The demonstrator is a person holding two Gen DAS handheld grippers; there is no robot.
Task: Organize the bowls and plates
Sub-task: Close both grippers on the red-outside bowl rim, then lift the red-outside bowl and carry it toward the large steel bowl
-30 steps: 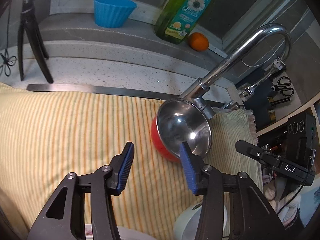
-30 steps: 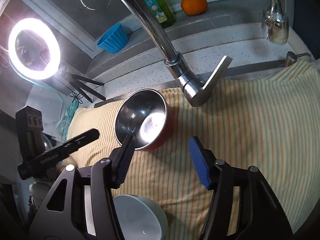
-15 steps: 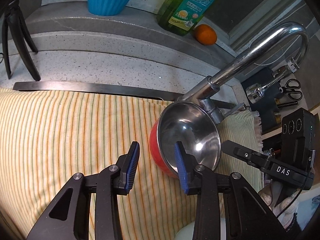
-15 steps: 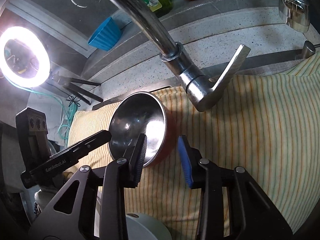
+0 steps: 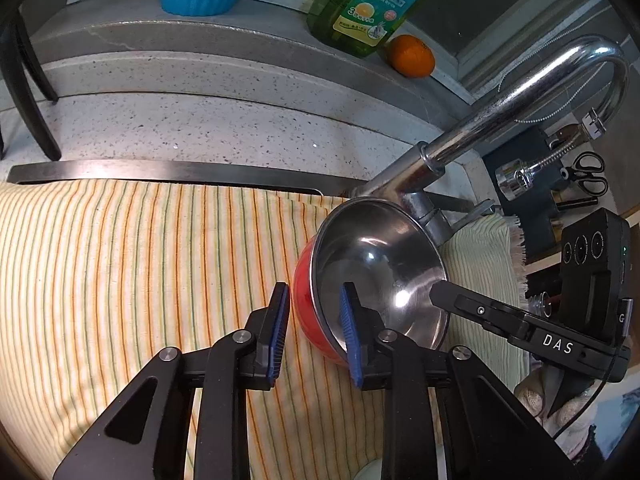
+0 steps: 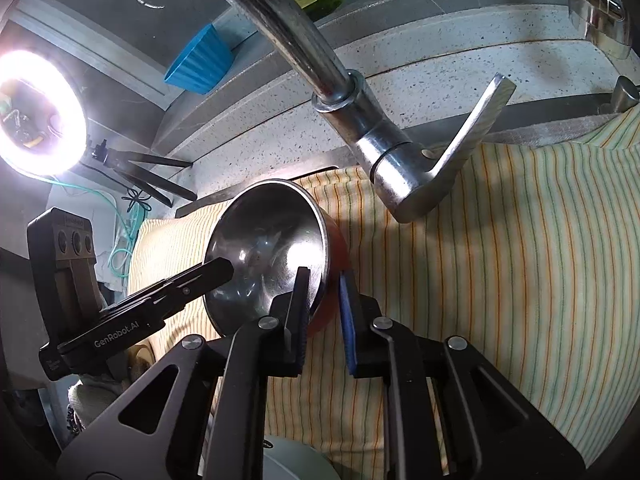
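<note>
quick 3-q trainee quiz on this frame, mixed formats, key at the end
1. True or false: both tools straddle the rim of the bowl.
2. What lies under the bowl? A) bare steel B) striped cloth C) a plate
3. Fill in: the fruit beside the soap bottle on the ledge is an ____.

Key: 1 true, the left tool and right tool each have one finger inside and one outside. 2 B. 3 orange.

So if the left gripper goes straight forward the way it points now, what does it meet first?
Probably the rim of the red bowl: the left gripper has one finger inside it, one outside, so the wall lies between them.
</note>
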